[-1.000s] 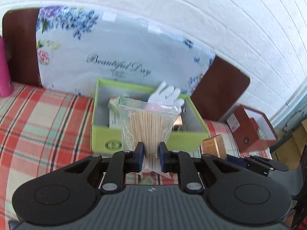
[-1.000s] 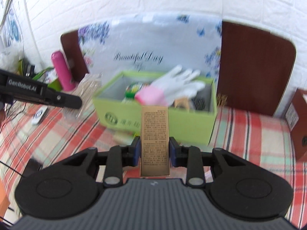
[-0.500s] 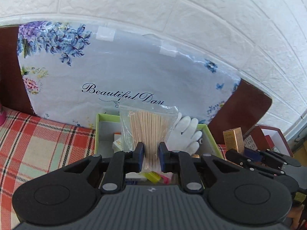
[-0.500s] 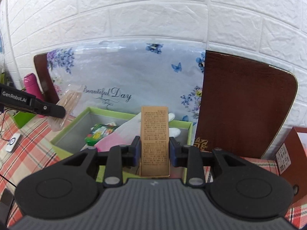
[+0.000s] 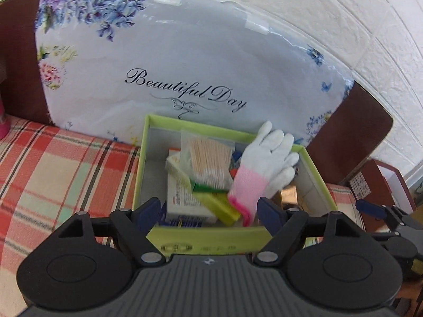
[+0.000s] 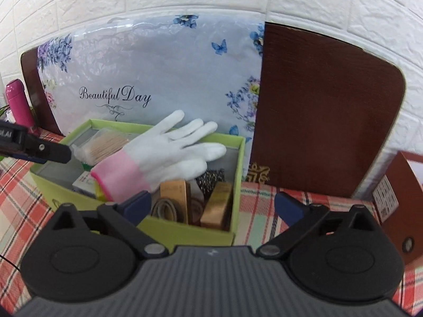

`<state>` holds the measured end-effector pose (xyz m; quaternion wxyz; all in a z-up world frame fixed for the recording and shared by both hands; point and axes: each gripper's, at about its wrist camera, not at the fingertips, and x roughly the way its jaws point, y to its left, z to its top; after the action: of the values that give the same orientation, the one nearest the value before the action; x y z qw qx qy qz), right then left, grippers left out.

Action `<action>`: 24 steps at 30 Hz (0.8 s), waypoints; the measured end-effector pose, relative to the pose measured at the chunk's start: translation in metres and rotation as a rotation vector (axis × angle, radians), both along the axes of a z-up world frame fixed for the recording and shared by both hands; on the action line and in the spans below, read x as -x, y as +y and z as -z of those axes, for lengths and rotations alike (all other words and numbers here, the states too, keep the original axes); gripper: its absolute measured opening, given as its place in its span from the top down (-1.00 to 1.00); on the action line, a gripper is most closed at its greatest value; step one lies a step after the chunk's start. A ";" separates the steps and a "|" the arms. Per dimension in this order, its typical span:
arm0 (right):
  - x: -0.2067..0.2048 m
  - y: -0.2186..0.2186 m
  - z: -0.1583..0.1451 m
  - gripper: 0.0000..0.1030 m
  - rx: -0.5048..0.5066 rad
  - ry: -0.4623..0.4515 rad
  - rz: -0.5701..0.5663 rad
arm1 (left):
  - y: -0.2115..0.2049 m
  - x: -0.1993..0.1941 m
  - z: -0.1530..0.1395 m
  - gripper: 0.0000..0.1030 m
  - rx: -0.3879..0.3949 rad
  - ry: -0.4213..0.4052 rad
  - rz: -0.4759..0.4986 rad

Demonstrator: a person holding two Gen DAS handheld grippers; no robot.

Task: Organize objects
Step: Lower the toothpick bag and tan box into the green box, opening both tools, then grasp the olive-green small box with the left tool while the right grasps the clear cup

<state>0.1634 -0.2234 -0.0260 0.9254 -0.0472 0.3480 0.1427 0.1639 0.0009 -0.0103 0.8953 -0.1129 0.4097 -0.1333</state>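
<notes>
A green open box (image 5: pixel 211 239) (image 6: pixel 185 231) stands on the plaid cloth. In it lie a clear bag of cotton swabs (image 5: pixel 208 162) (image 6: pixel 104 146), a white glove with a pink cuff (image 5: pixel 264 166) (image 6: pixel 169 155), a small gold box (image 6: pixel 218 204) at its right end, and other packets. My left gripper (image 5: pixel 210 211) is open and empty above the box's near wall. My right gripper (image 6: pixel 214 207) is open and empty over the box's right end, above the gold box.
A floral "Beautiful Day" bag (image 5: pixel 185 66) leans on a brown board (image 6: pixel 322 111) against the white brick wall. A pink bottle (image 6: pixel 18 103) stands at the left. A dark red box (image 6: pixel 404 200) sits at the right. The left gripper's finger (image 6: pixel 45 153) reaches over the box's left rim.
Both grippers have opened. The swab bag has dropped from the left gripper into the green box, and the gold box from the right gripper into its right end.
</notes>
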 end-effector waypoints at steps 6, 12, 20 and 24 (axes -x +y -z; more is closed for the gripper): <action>0.027 -0.007 -0.013 -1.00 -0.038 0.038 0.024 | 0.011 0.039 -0.003 -0.60 0.010 0.040 -0.045; 0.061 -0.004 -0.029 -1.00 -0.071 0.036 0.008 | 0.009 0.067 -0.007 -0.60 -0.036 0.101 -0.073; 0.109 0.000 -0.023 -1.00 -0.061 0.082 -0.011 | 0.003 0.095 -0.011 -0.60 -0.056 0.115 -0.051; 0.128 0.000 -0.016 -1.00 -0.055 0.113 -0.007 | -0.001 0.104 -0.010 -0.60 -0.066 0.122 -0.038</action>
<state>0.0355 -0.2230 -0.0104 0.9046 -0.0149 0.3956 0.1581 0.0595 0.0002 -0.0001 0.8744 -0.0990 0.4654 -0.0954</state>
